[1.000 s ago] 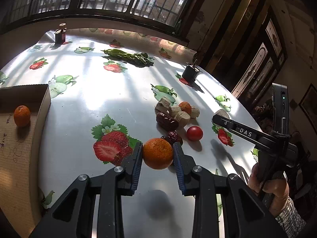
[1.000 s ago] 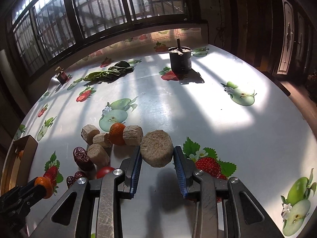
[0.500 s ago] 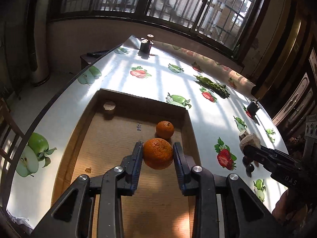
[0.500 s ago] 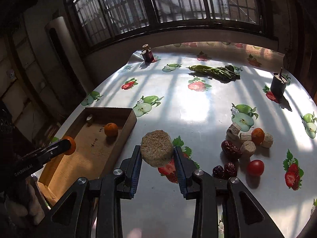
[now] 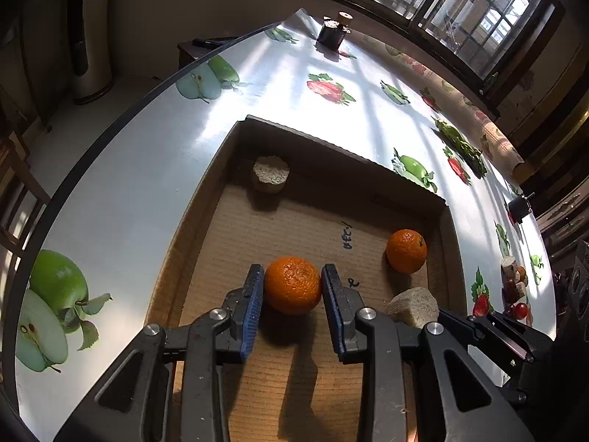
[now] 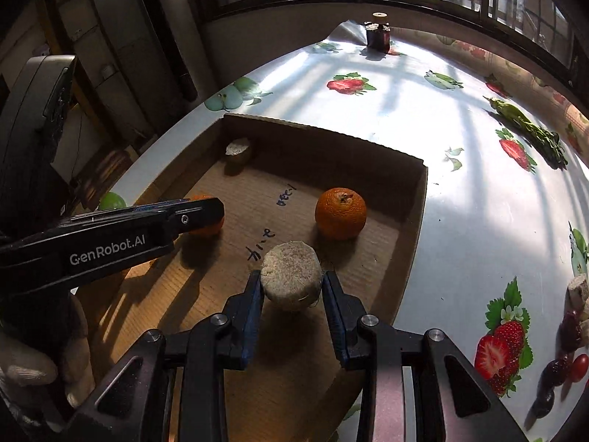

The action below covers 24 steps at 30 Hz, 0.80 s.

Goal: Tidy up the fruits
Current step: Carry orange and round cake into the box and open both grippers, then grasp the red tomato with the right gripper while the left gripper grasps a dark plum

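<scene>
A shallow cardboard box (image 5: 206, 199) (image 6: 416, 221) lies on the fruit-print table. My left gripper (image 5: 292, 287) is shut on an orange (image 5: 292, 285) low over the box floor. My right gripper (image 6: 292, 287) is shut on a tan fibrous round chunk (image 6: 291, 280) just above the box floor, to the right of the left gripper (image 6: 206, 217); the chunk also shows in the left wrist view (image 5: 414, 305). A second orange (image 5: 406, 250) (image 6: 340, 213) rests in the box near its right wall. Another tan chunk (image 5: 270, 173) (image 6: 238, 149) sits in the far left corner.
Loose fruit, several tan chunks, dark dates and a cherry tomato (image 6: 578, 366), lies on the table to the right (image 5: 513, 287). Green leafy vegetables (image 6: 530, 129) and a small dark jar (image 6: 377, 35) stand farther back. The table edge runs along the left.
Both grippers have carried their loads left from the fruit pile to the box and lowered them inside it. The right gripper now sits beside the left over the box floor.
</scene>
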Each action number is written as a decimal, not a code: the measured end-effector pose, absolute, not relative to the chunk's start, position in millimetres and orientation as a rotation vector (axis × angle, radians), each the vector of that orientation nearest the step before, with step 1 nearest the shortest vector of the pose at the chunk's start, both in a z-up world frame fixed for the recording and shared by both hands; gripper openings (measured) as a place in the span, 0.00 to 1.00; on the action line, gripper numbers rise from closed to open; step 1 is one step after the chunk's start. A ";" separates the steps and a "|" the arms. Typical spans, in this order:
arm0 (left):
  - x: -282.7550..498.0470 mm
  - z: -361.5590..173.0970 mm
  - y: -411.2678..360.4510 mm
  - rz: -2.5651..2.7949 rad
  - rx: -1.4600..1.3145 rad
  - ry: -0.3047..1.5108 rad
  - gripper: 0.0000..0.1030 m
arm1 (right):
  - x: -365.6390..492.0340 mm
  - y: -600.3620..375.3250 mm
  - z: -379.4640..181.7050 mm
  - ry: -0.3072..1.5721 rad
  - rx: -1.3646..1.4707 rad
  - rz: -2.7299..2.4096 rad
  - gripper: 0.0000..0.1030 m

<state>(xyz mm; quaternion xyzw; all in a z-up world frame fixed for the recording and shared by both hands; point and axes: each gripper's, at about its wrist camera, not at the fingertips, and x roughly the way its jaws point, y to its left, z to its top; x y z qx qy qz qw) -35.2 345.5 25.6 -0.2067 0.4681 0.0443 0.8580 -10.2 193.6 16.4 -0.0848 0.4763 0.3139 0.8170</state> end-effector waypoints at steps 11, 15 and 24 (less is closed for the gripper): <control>-57.8 55.6 356.8 0.129 -0.482 0.891 0.44 | -9.9 202.2 14.5 1.018 -0.182 0.679 0.43; -80.9 84.4 359.5 0.152 -0.501 0.807 0.58 | -18.0 195.5 27.4 0.987 -0.175 0.687 0.47; -113.2 124.5 327.4 0.085 -0.518 0.714 0.70 | -43.3 150.9 60.9 0.916 -0.100 0.696 0.51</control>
